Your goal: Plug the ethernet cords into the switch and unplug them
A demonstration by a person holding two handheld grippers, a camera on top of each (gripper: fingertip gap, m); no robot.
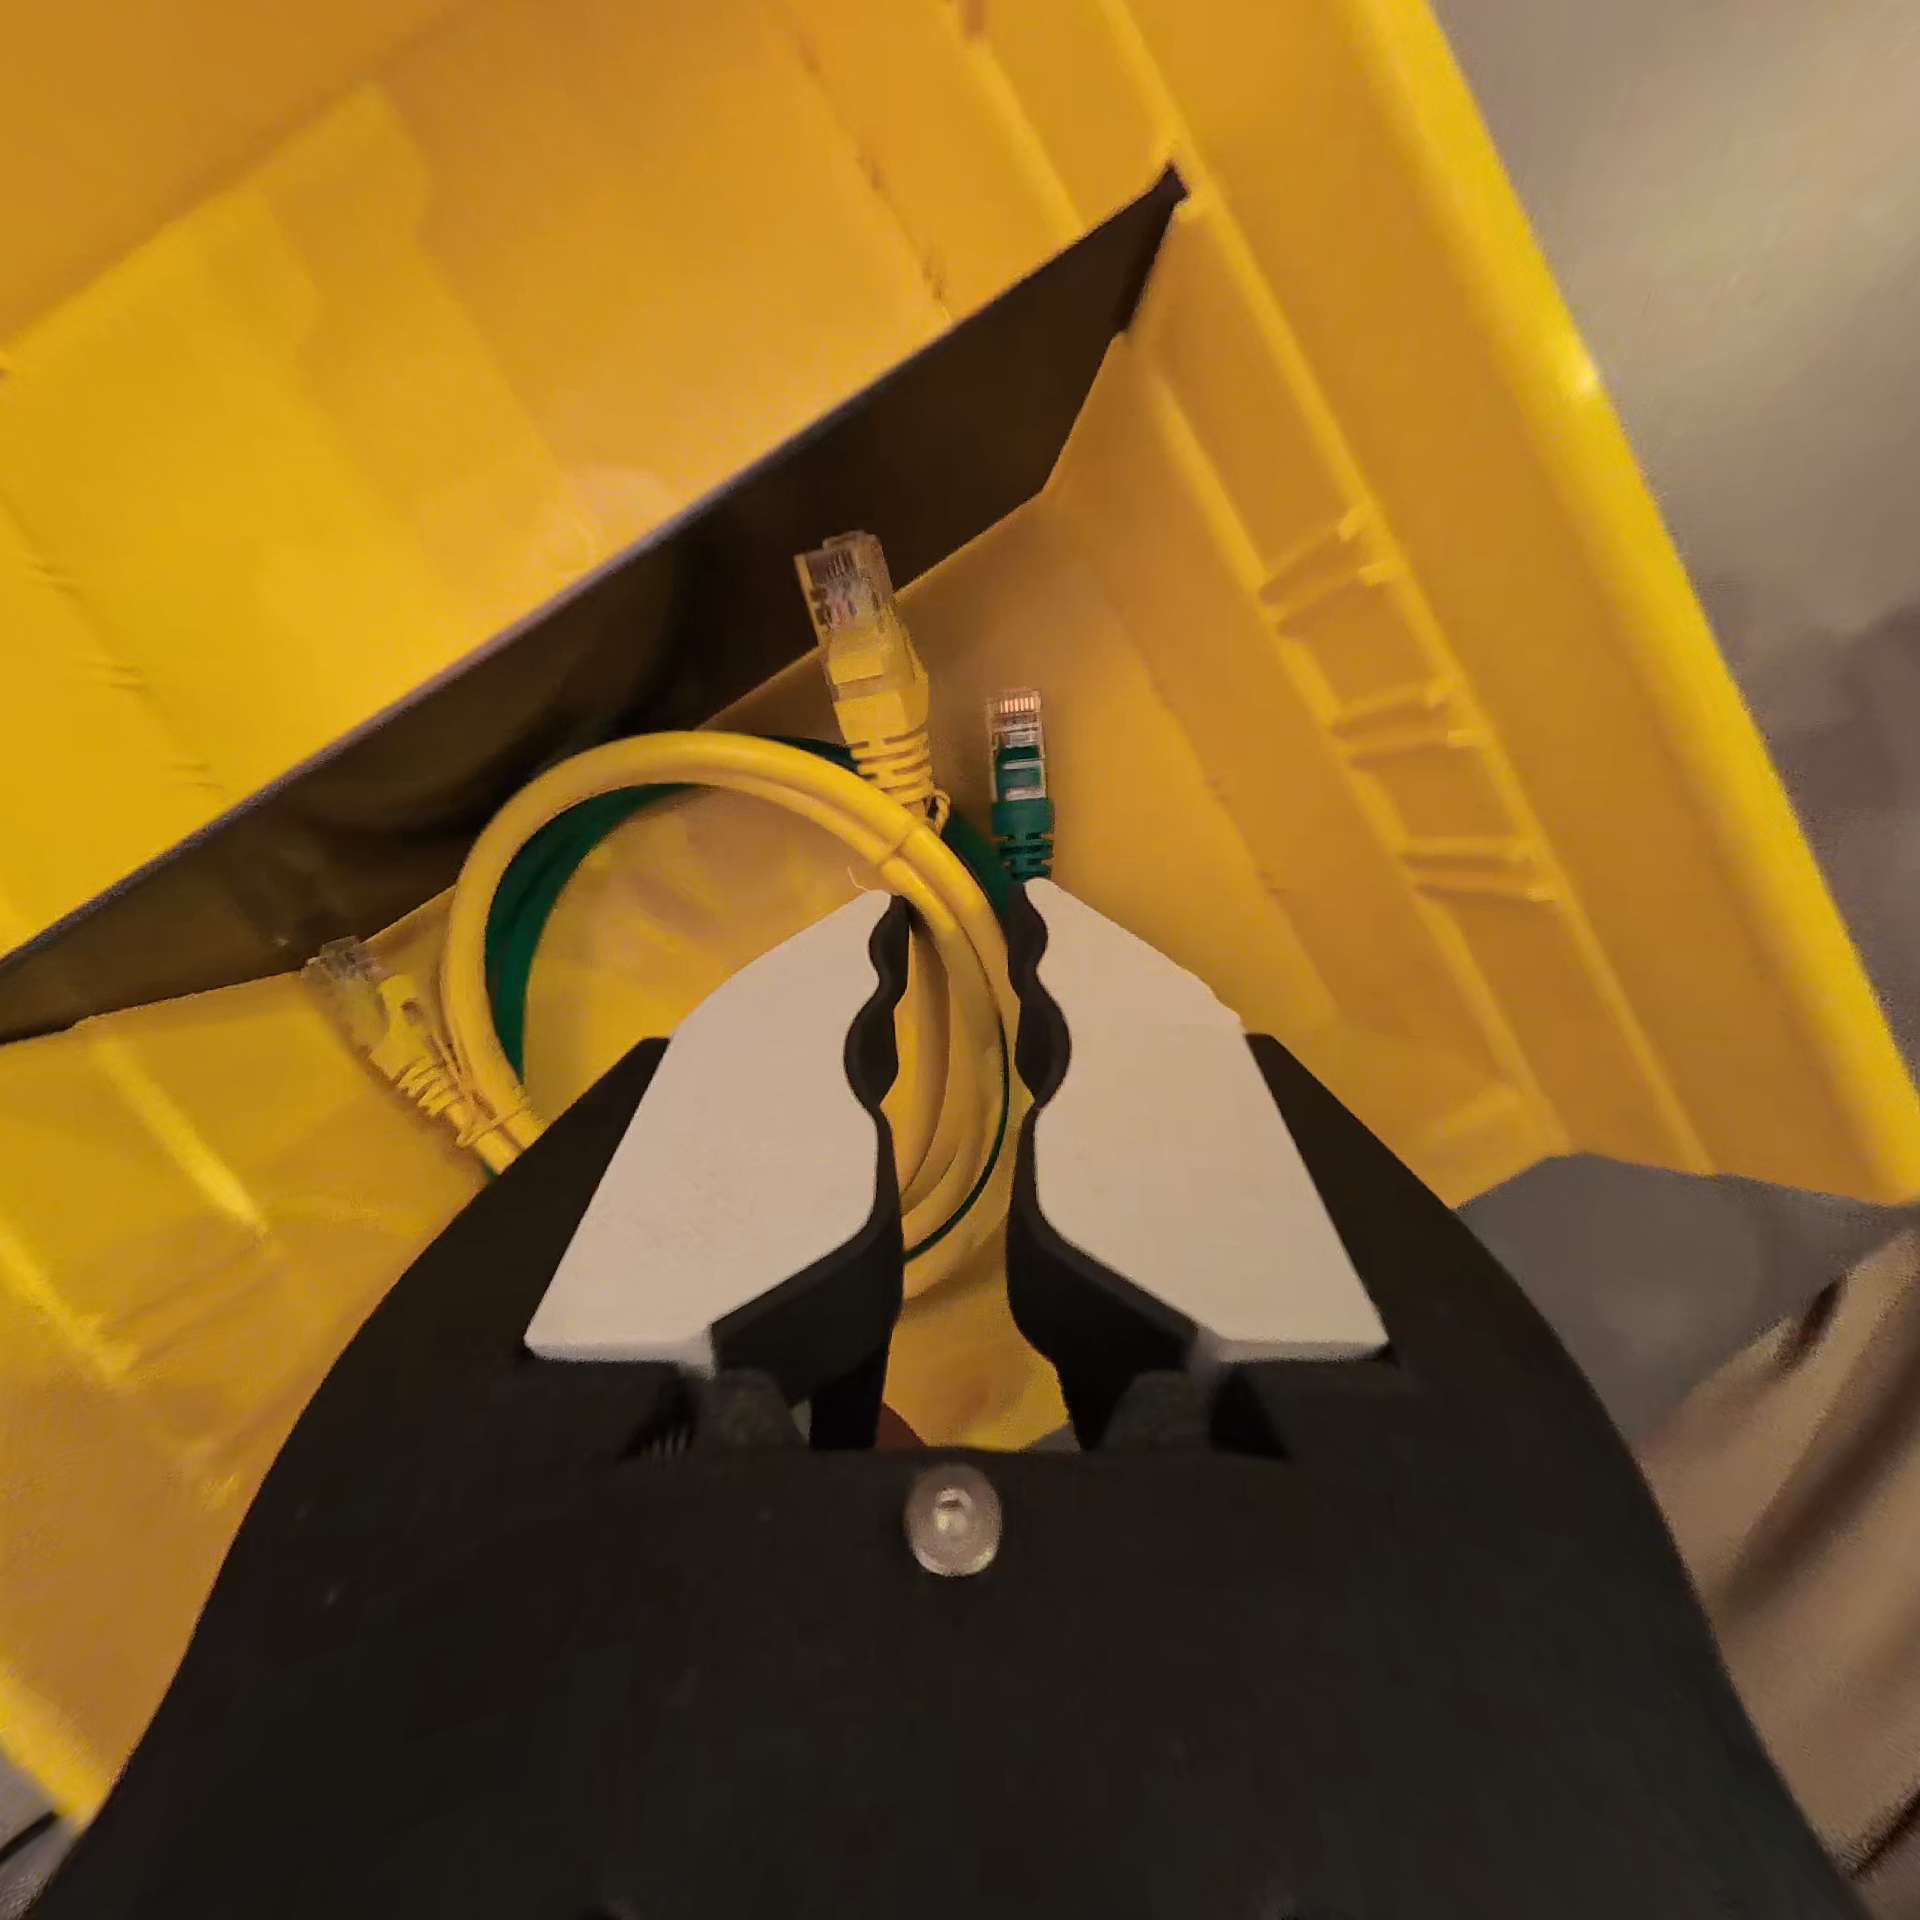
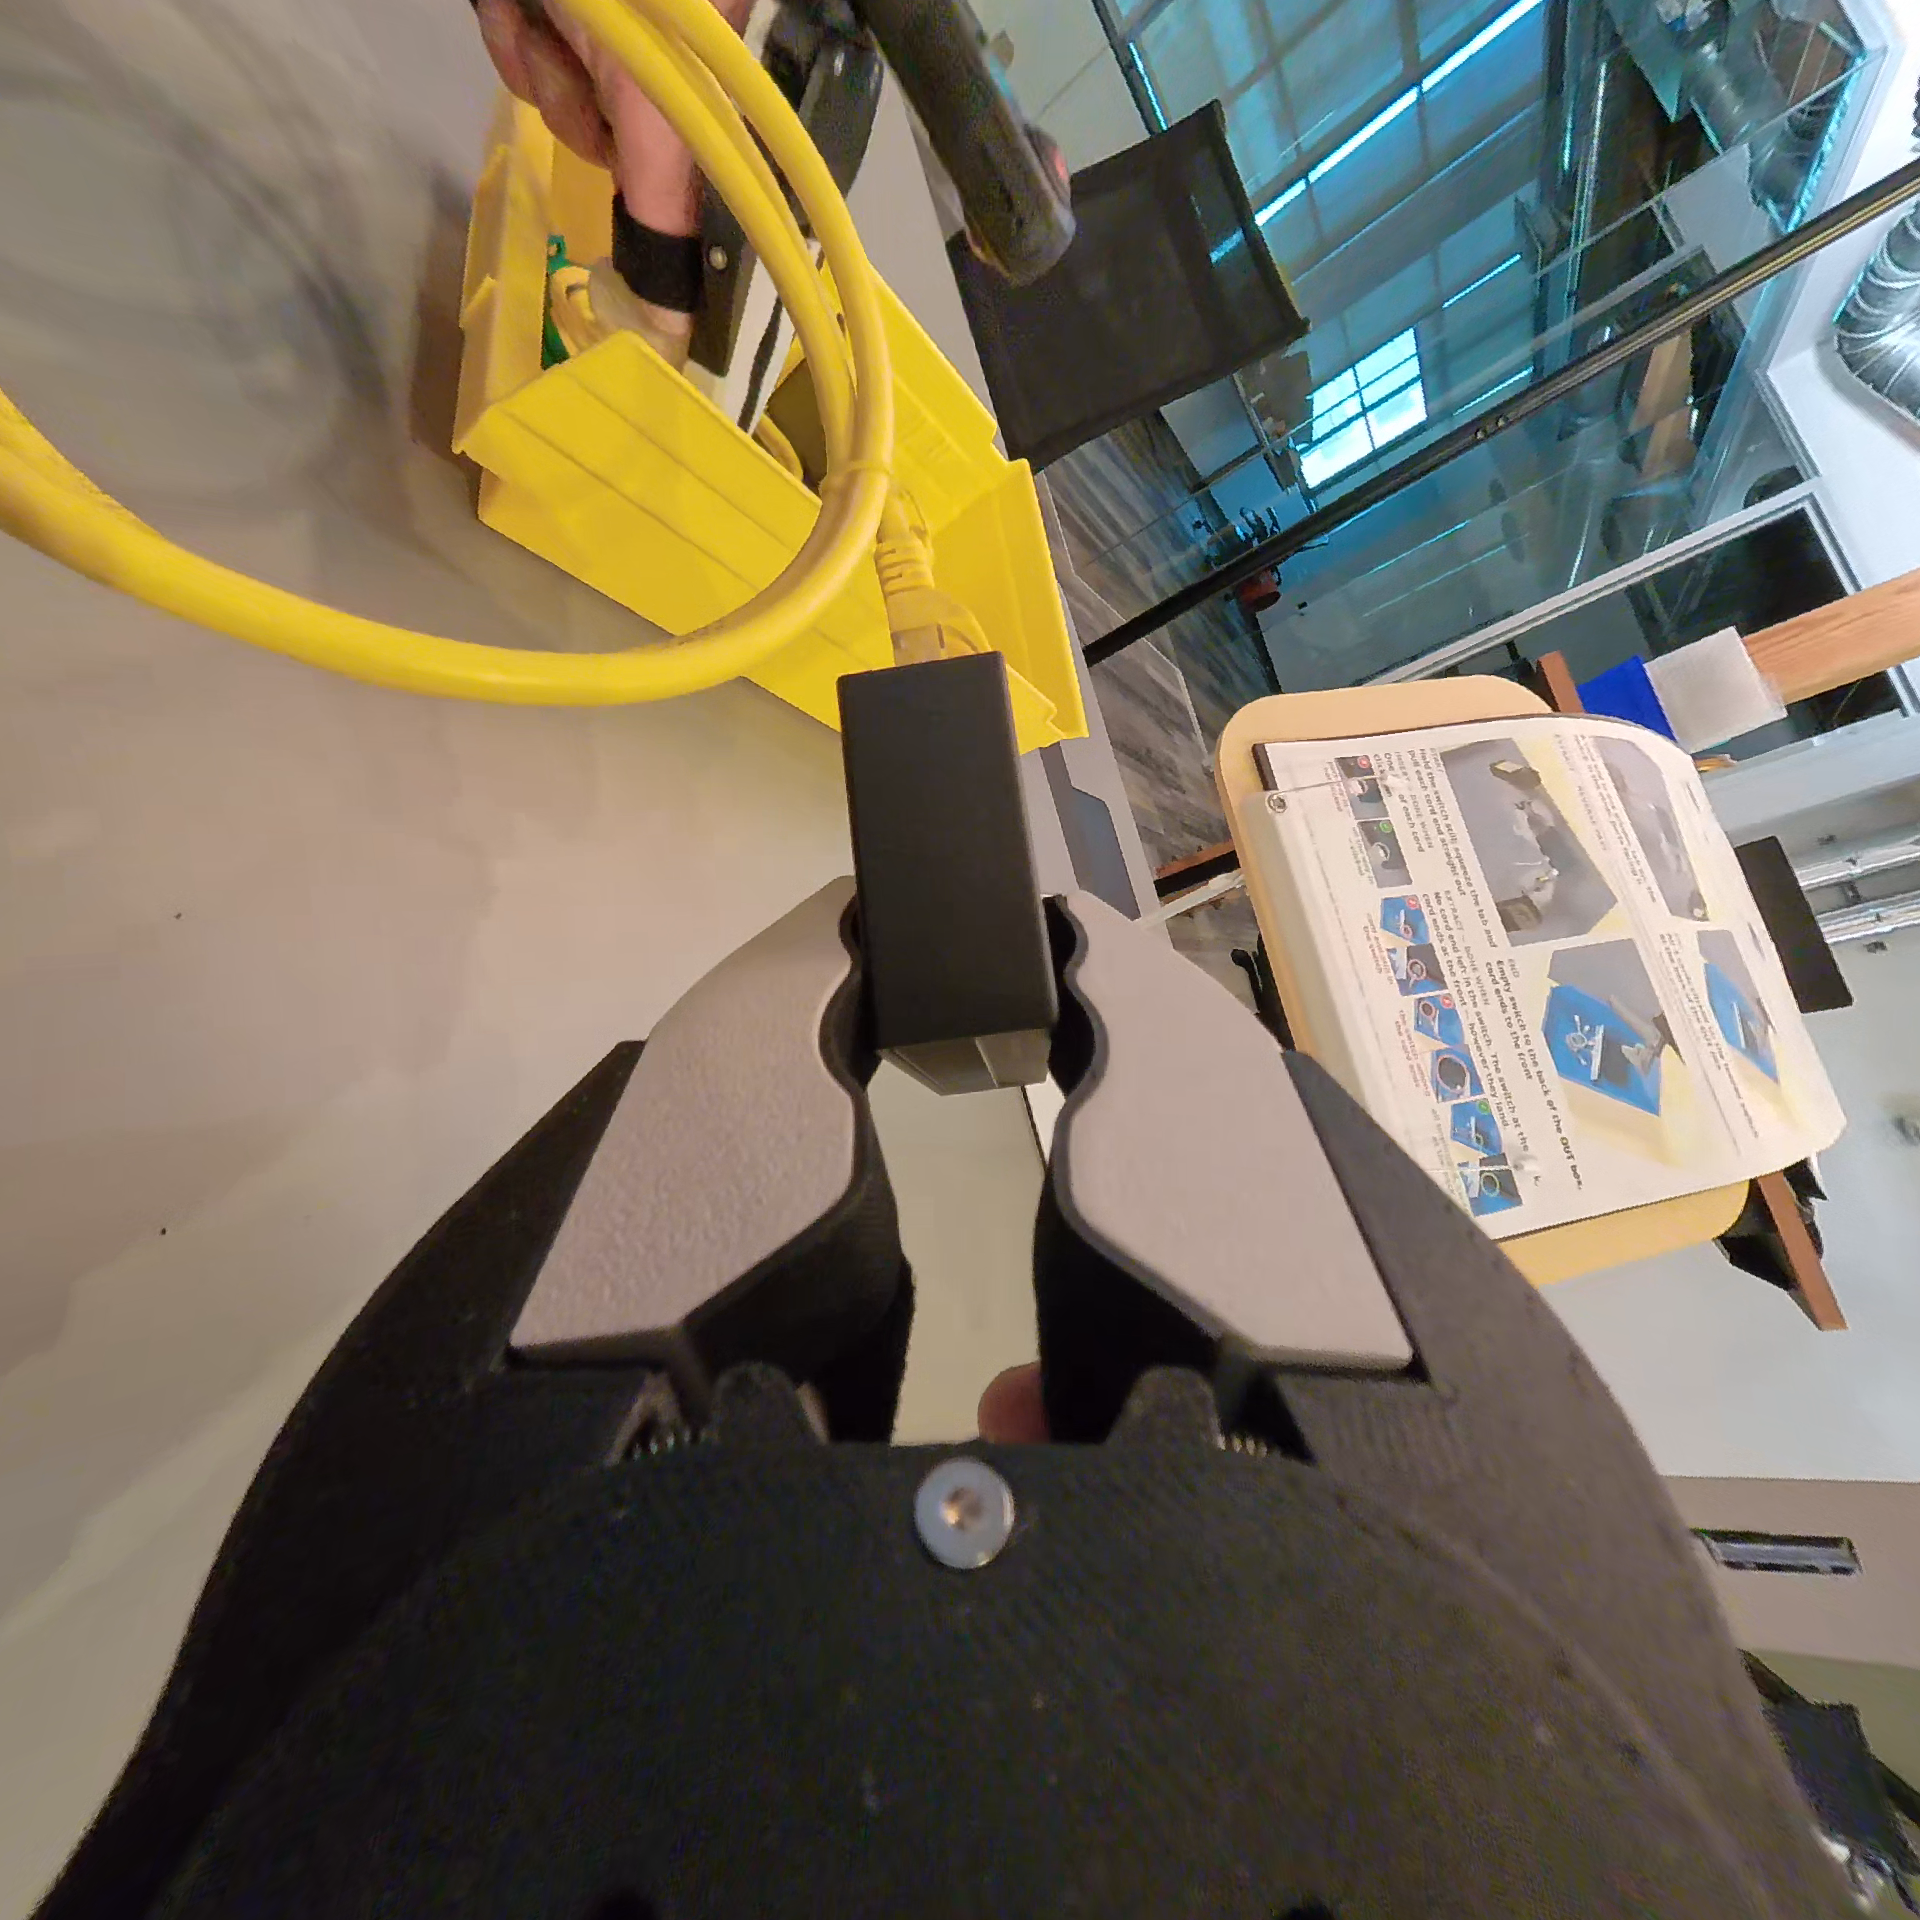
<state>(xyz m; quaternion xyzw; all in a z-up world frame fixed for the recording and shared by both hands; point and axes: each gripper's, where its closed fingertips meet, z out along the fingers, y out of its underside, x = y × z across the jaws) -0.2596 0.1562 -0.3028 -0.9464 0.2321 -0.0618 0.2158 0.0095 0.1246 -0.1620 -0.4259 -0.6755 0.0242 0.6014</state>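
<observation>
Two coiled cords, yellow cord (image 1: 727, 764), green cord (image 1: 1023, 805), one switch (image 2: 940, 862).

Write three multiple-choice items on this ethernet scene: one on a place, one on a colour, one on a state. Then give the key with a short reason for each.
1. Where do the coiled cords lie?
A. in the yellow bin
B. on a chair
C. on the floor

2. What colour is the cord coiled with the yellow cord?
A. red
B. green
C. blue

3. What do the right tongs hold?
A. nothing
B. a pen
C. the black switch

Key:
1 A: the coil lies inside the yellow bin.
2 B: a green cord sits behind the yellow cord, with the left tongs around the coil.
3 C: the right tongs are clamped on the black switch.
</observation>
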